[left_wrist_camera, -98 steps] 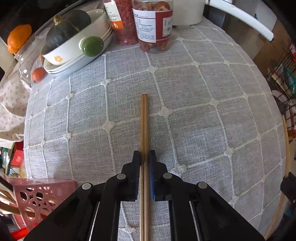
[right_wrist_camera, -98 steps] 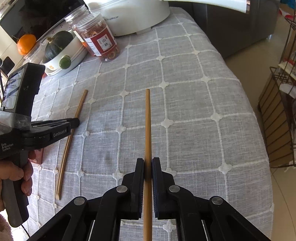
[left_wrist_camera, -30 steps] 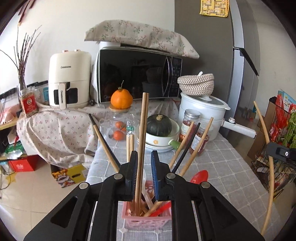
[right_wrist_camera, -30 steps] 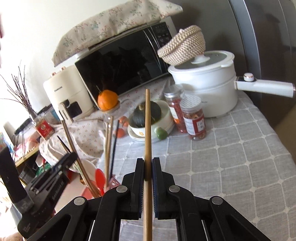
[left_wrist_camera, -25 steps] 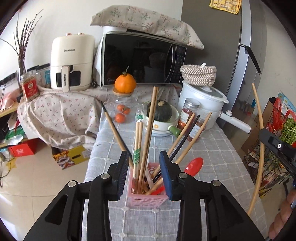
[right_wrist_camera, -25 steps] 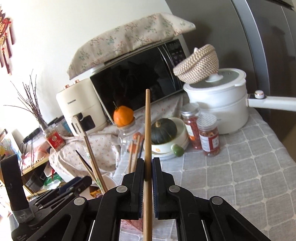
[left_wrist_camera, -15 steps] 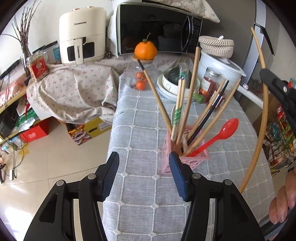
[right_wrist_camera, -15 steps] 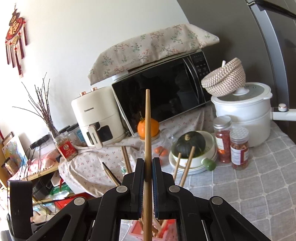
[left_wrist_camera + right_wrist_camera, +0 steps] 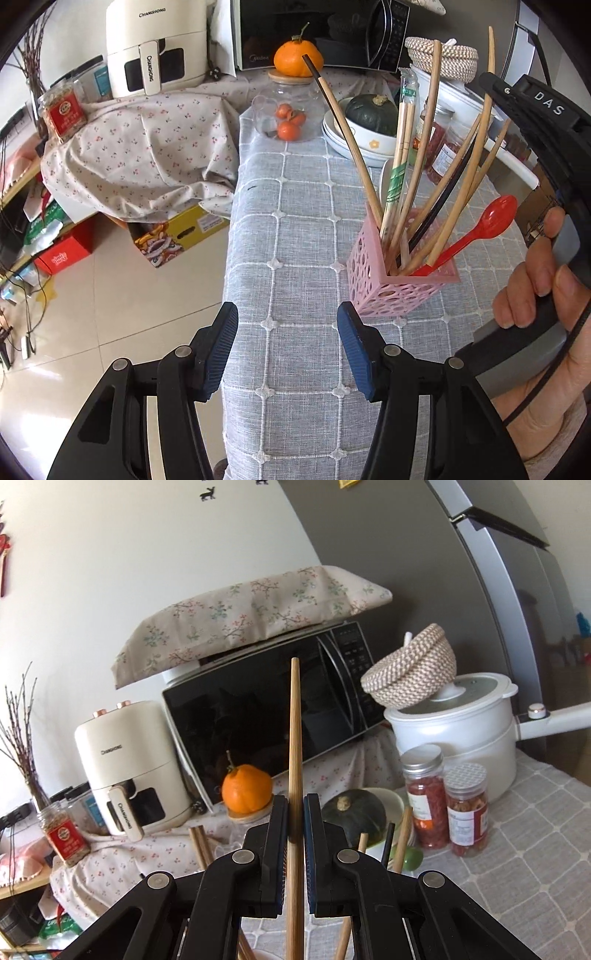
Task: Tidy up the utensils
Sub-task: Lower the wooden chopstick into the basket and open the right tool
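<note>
Left wrist view
Left gripper (image 9: pixel 287 347): jaws spread wide with nothing between them, pointing down at the near edge of the grey checked tablecloth (image 9: pixel 295 221)
Pink holder (image 9: pixel 397 284): perforated basket standing on the cloth, ahead and right of the jaws
In the holder: several wooden chopsticks (image 9: pixel 413 184) leaning apart, one dark chopstick (image 9: pixel 443 206), a red spoon (image 9: pixel 480 230) tilted right
Right hand (image 9: pixel 543 302): at the right edge, wrapped round the other gripper's handle
Beyond: glass jar (image 9: pixel 284 110) of small orange fruit, stacked bowls (image 9: pixel 354 140) with a green squash

Right wrist view
Right gripper (image 9: pixel 295 827): jaws pressed on a single wooden chopstick (image 9: pixel 295 746), which rises upright past the fingertips
Below the jaws: chopstick tops (image 9: pixel 201 842) poke up on both sides; the holder itself is hidden
Behind: microwave (image 9: pixel 258 720), white pot (image 9: pixel 461 720), two jars (image 9: pixel 443 801)
</note>
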`<state>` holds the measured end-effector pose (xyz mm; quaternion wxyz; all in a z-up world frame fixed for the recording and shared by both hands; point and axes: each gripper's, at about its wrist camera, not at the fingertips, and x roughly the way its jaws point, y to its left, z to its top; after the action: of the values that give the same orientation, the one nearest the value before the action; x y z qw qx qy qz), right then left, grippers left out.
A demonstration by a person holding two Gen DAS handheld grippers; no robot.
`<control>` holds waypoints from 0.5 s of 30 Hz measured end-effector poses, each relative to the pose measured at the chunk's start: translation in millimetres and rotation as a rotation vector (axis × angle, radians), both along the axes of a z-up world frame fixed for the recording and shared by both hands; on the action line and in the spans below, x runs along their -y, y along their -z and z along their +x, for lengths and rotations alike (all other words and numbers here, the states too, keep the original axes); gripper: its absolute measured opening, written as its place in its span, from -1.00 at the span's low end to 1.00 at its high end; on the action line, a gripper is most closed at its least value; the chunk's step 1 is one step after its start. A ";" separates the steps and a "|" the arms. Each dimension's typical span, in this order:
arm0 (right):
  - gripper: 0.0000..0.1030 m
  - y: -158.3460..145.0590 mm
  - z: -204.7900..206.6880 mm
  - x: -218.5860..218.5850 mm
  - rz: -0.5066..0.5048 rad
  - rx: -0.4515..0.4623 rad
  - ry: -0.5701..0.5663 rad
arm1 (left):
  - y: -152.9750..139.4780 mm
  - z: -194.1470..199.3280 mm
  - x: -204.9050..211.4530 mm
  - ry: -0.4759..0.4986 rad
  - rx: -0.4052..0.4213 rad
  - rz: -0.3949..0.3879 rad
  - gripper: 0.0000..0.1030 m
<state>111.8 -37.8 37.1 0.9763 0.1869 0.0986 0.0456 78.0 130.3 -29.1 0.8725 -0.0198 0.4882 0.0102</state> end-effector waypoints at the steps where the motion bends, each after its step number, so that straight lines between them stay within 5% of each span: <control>1: -0.90 3.8 1.0 -2.0 -0.003 -0.001 0.013 | 1.1 0.9 -1.1 -0.001 -0.001 0.007 0.14; 9: -0.75 32.7 -7.4 -17.6 -0.043 -0.026 0.029 | 7.8 5.0 -4.3 -0.011 -0.006 0.050 0.14; 15: -0.65 15.9 -21.3 -9.4 -0.046 -0.022 -0.014 | 6.6 2.9 3.7 0.007 0.002 0.058 0.16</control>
<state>90.5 -28.3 21.2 0.9789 0.1644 0.1114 0.0481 80.9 126.6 -35.7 0.8732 0.0070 0.4868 0.0212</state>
